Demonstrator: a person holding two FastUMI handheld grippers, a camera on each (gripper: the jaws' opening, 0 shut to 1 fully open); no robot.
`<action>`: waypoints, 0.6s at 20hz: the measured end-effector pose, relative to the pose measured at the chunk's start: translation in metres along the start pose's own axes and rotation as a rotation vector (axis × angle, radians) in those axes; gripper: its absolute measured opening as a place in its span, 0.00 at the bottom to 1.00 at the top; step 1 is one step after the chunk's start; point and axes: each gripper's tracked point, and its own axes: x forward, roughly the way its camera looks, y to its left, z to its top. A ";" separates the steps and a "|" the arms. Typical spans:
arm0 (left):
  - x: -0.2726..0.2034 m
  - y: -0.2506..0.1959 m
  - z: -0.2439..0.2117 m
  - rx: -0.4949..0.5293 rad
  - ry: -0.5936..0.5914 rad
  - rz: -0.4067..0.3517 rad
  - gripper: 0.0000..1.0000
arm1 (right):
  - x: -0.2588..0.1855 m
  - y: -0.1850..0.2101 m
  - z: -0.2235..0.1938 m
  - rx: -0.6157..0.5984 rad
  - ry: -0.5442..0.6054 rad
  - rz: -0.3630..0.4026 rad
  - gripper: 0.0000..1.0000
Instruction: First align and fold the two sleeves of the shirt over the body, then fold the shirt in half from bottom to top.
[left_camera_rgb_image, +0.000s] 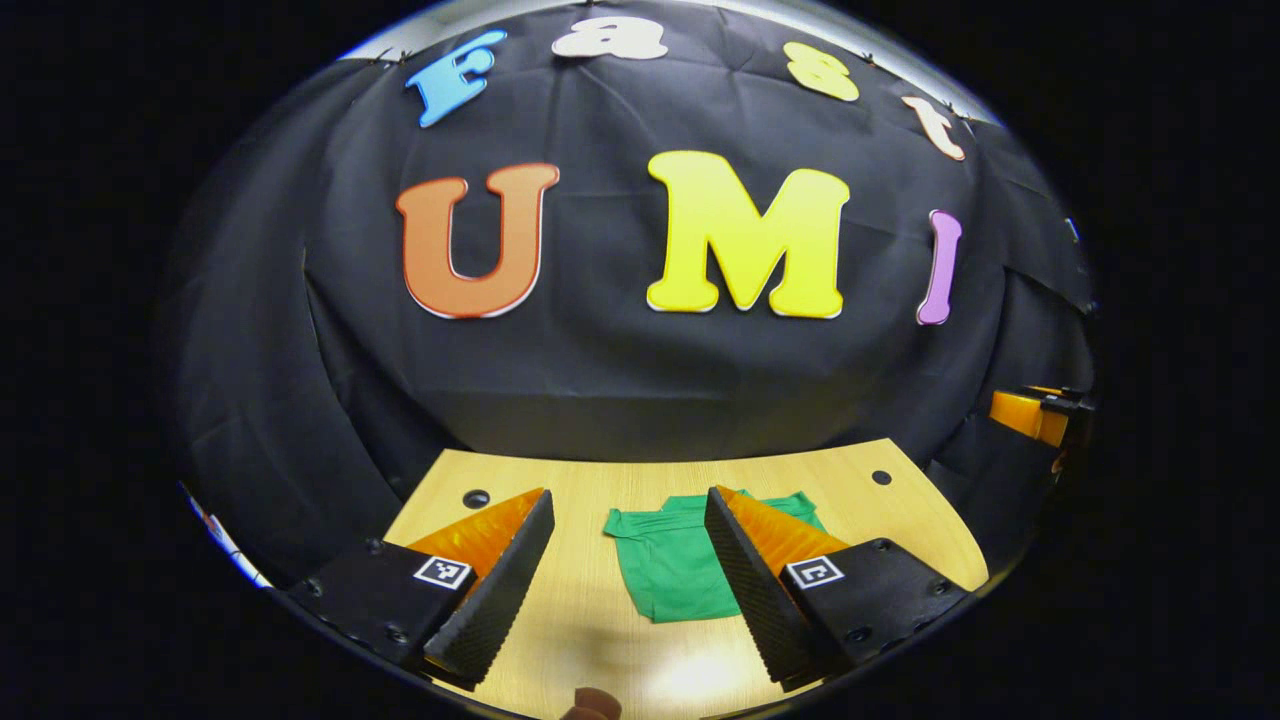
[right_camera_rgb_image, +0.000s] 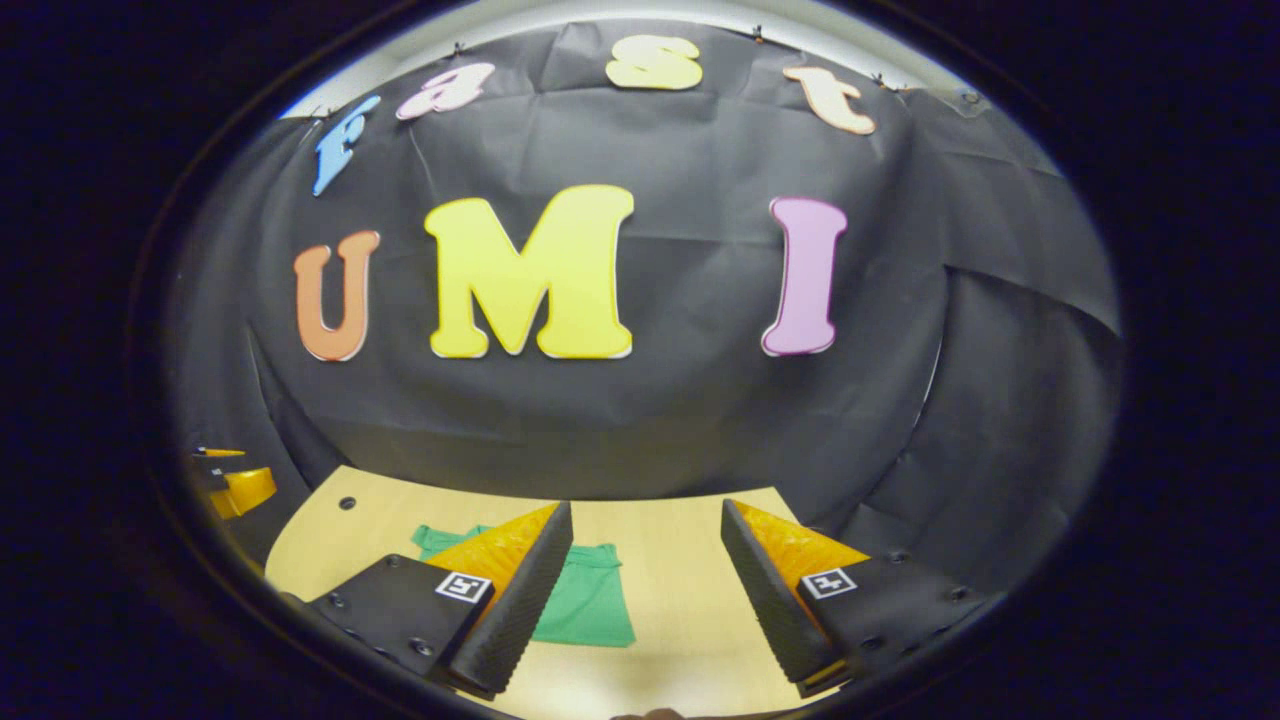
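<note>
A small green shirt (left_camera_rgb_image: 670, 565) lies flat on the wooden table (left_camera_rgb_image: 600, 640), its far corners sticking out a little to each side. My left gripper (left_camera_rgb_image: 628, 500) hovers open above the table's near side, and its right-hand finger hides the shirt's right part. In the right gripper view the shirt (right_camera_rgb_image: 590, 600) lies low and left, partly behind a finger. My right gripper (right_camera_rgb_image: 646, 505) is open and holds nothing, above bare table to the right of the shirt. Each gripper also appears at the edge of the other's view: the right gripper (left_camera_rgb_image: 1030, 415) and the left gripper (right_camera_rgb_image: 235, 485).
The table (right_camera_rgb_image: 680, 600) ends at the black cloth wall behind it. Small round holes (left_camera_rgb_image: 476, 497) (left_camera_rgb_image: 881, 477) mark its far corners. A fingertip of the person (left_camera_rgb_image: 597, 703) shows at the bottom edge of the left gripper view.
</note>
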 end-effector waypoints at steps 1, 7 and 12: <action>-0.015 -0.005 0.005 0.012 -0.014 0.004 0.98 | -0.016 0.002 0.001 -0.007 -0.013 0.007 0.96; -0.080 -0.016 0.022 0.006 -0.113 0.046 0.98 | -0.106 0.022 0.003 -0.044 -0.103 0.044 0.96; -0.116 -0.021 0.018 0.034 -0.168 0.090 0.98 | -0.143 0.029 -0.022 -0.030 -0.103 0.032 0.92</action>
